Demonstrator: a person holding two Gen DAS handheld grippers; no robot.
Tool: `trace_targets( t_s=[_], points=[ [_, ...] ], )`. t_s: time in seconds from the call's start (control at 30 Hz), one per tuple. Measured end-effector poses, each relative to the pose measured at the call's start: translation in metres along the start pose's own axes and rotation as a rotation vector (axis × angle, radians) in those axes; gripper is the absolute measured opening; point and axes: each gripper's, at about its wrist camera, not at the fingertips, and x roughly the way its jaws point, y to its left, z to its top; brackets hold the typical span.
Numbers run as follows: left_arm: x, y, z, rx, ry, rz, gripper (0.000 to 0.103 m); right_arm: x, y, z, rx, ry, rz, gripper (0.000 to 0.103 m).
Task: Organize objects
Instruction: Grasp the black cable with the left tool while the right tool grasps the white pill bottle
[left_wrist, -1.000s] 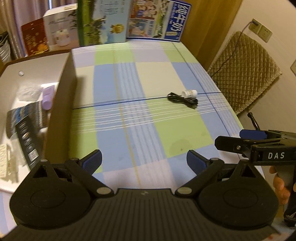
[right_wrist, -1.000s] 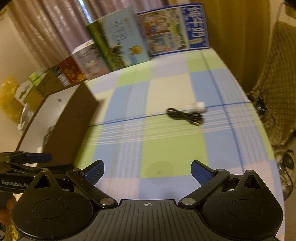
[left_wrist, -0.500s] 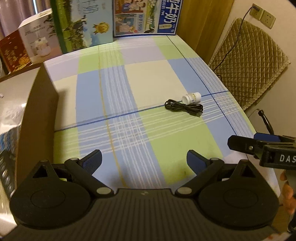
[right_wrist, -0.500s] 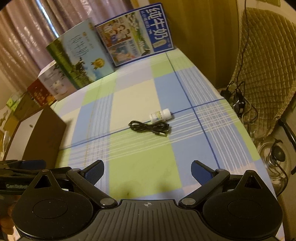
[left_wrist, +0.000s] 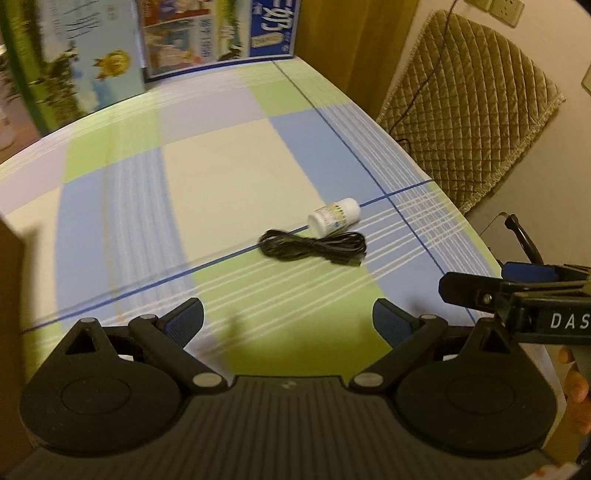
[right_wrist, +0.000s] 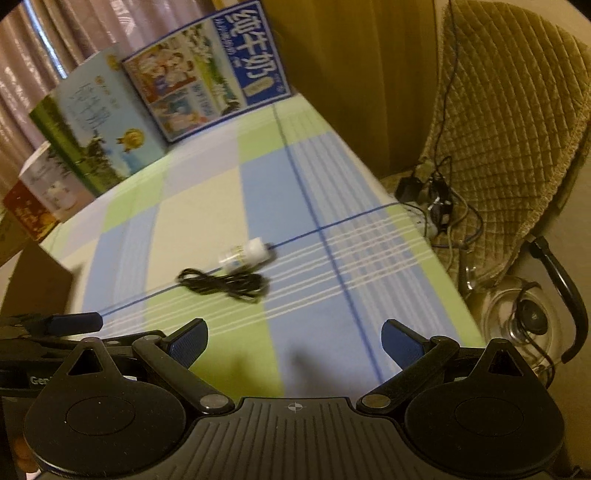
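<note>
Both views swung rightward, cardboard box (left_wrist: 11, 295) nearly out | left tongs (left_wrist: 288, 317) wide, empty | right tongs (right_wrist: 295, 338) wide, empty | white bottle (left_wrist: 334, 216) touching coiled black cable (left_wrist: 314, 247) on tabletop (left_wrist: 221, 177)

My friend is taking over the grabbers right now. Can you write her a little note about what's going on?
Left hand-held gripper: open, empty, above the checked tablecloth.
Right hand-held gripper: open, empty, beside it.
Small white bottle lies on its side mid-table, right next to a coiled black cable; I cannot tell if they touch.
Done: nothing visible here.
Left: pick up the bottle and cable and put them away, perhaps in the cardboard box on the left.
</note>
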Motion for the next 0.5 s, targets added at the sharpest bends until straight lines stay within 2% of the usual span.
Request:
trace_targets(
  t_s=[0.5],
  points=[
    [0.059, -0.016, 0.021, 0.003, 0.007, -0.026, 0.101, 0.037, -0.042, 0.025, 0.035, 0.033, -0.036, 0.098]
  ],
)
